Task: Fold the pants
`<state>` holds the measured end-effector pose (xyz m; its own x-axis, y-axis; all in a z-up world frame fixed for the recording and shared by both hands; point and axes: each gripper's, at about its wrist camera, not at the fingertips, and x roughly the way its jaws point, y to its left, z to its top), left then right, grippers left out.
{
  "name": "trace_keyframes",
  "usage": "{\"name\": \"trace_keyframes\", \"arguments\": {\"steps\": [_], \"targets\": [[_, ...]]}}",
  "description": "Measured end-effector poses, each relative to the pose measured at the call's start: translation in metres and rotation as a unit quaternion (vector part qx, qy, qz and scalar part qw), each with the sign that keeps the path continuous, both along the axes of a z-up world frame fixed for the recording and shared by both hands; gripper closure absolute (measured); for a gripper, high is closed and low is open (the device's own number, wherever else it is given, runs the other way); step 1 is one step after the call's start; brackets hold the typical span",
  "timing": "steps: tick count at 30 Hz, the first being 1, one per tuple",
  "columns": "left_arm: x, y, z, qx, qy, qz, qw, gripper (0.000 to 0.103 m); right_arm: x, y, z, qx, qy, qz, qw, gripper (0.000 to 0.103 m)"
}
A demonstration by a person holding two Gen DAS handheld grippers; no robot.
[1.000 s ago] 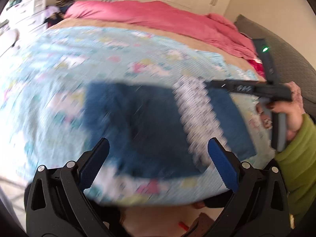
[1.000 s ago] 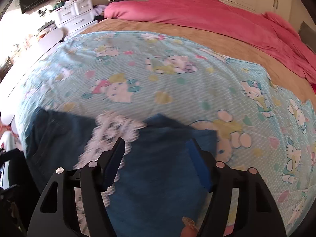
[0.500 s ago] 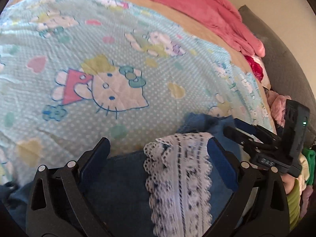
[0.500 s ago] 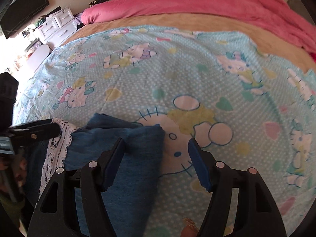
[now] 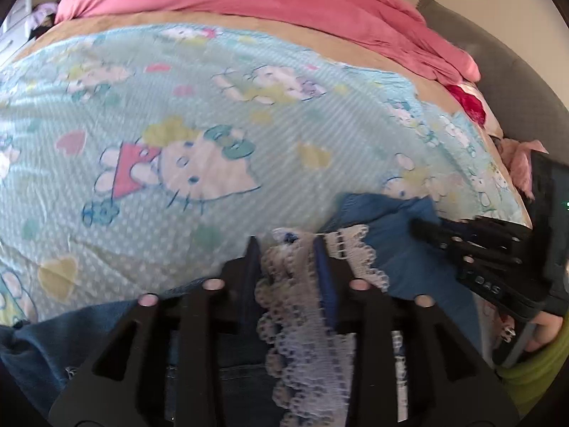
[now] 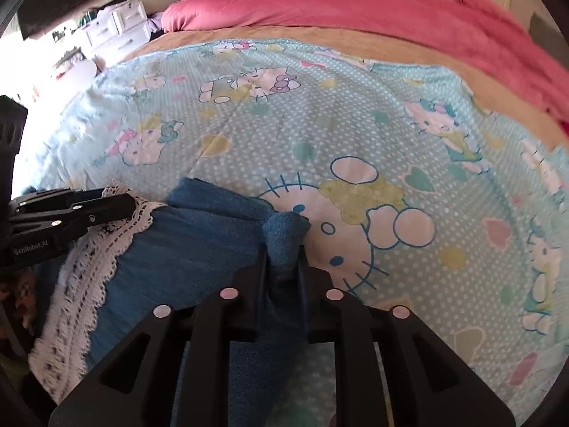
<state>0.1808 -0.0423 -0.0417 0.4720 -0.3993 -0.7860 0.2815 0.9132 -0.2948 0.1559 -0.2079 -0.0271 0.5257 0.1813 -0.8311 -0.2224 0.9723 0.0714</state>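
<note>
gripping now: both grippers, pants, previously open

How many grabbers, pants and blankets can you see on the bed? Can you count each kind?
Grabbers: 2, the left gripper and the right gripper, each pinching the pants
Pants: 1, the blue pants with the white lace trim
Bed covers: 2, the cartoon cat sheet and the pink blanket
Total: 5

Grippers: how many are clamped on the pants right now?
2. The left gripper is shut on the pants' white lace trim; the right gripper is shut on a bunched blue corner beside it.
</note>
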Motion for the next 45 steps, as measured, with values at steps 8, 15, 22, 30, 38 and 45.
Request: {"name": "trace_keyframes", "arguments": {"steps": [8, 15, 22, 30, 38, 45], "targets": [[-0.056, 0.038, 0.04, 0.04, -0.061, 0.028, 0.997, 0.041, -0.062, -0.008, 0.033, 0.017, -0.034, 0.004, 0.999, 0.061], [-0.139, 0.041, 0.046, 0.061, -0.075, -0.003, 0.9953, 0.03, -0.124, 0.032, 0.049, 0.046, -0.038, 0.08, 0.995, 0.048], [-0.169, 0.023, 0.014, 0.107, -0.051, -0.032, 0.9924, 0.029, -0.144, 0.043, 0.01, 0.017, 0.033, 0.074, 0.997, 0.044], [-0.185, 0.046, 0.032, 0.078, -0.066, -0.005, 0.9947, 0.028, -0.155, 0.036, 0.037, 0.044, -0.006, 0.07, 0.997, 0.039], [-0.206, 0.078, 0.053, 0.072, -0.078, 0.042, 0.9934, 0.009, -0.152, 0.026, 0.075, 0.062, -0.048, 0.056, 0.995, 0.033], [-0.213, 0.104, 0.066, 0.069, -0.083, 0.073, 0.9914, 0.009, -0.144, 0.038, 0.102, 0.062, -0.077, 0.06, 0.993, 0.007]]}}
